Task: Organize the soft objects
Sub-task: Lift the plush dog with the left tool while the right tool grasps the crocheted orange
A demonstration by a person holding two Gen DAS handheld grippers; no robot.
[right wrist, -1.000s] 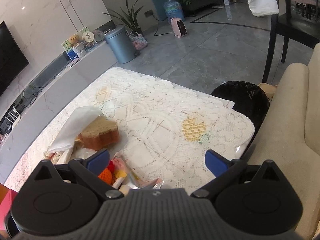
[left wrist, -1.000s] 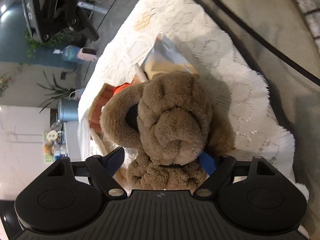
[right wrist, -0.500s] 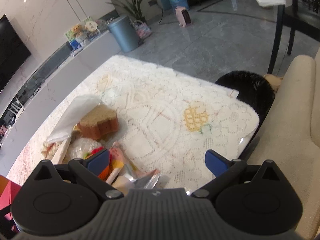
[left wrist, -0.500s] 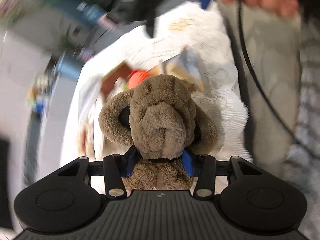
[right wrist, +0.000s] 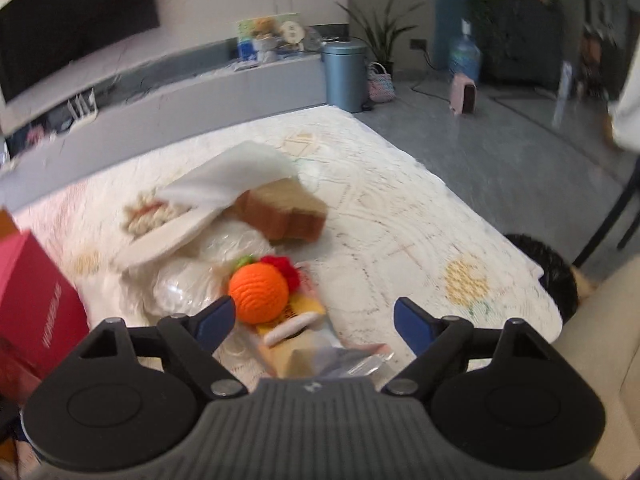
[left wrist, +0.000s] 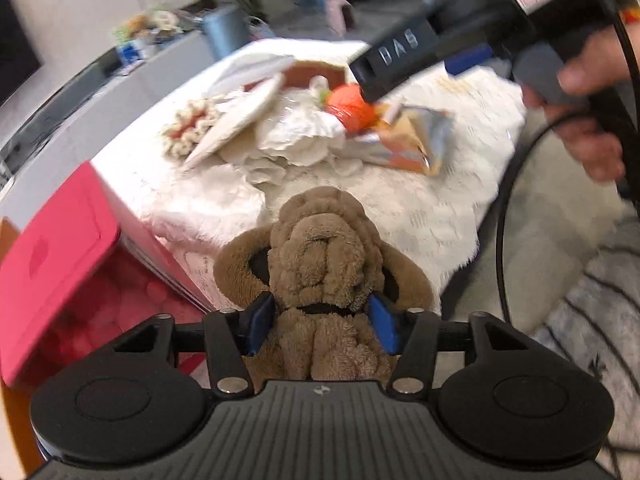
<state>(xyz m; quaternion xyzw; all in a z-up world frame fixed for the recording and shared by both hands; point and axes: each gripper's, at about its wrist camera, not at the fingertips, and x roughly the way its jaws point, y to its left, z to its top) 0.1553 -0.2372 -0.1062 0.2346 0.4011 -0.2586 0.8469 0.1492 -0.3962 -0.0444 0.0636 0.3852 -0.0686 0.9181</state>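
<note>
The left gripper (left wrist: 322, 326) has swung toward the red box (left wrist: 60, 248), fingers pinching the plush dog (left wrist: 324, 276); right gripper (right wrist: 314, 322) fingers spread.

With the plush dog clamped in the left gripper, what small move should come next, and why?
Probably carry the plush dog leftward and lower it into the open red box: the left gripper grips it firmly, above the table edge, beside the box.

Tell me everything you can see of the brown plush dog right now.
The plush dog is brown, fuzzy and deeply wrinkled, with floppy ears and a thin dark collar. It sits upright, face toward the camera, lifted off the table. The left tongs are shut on its neck, one blue pad on each side. A pink box lies open below, to its left.
</note>
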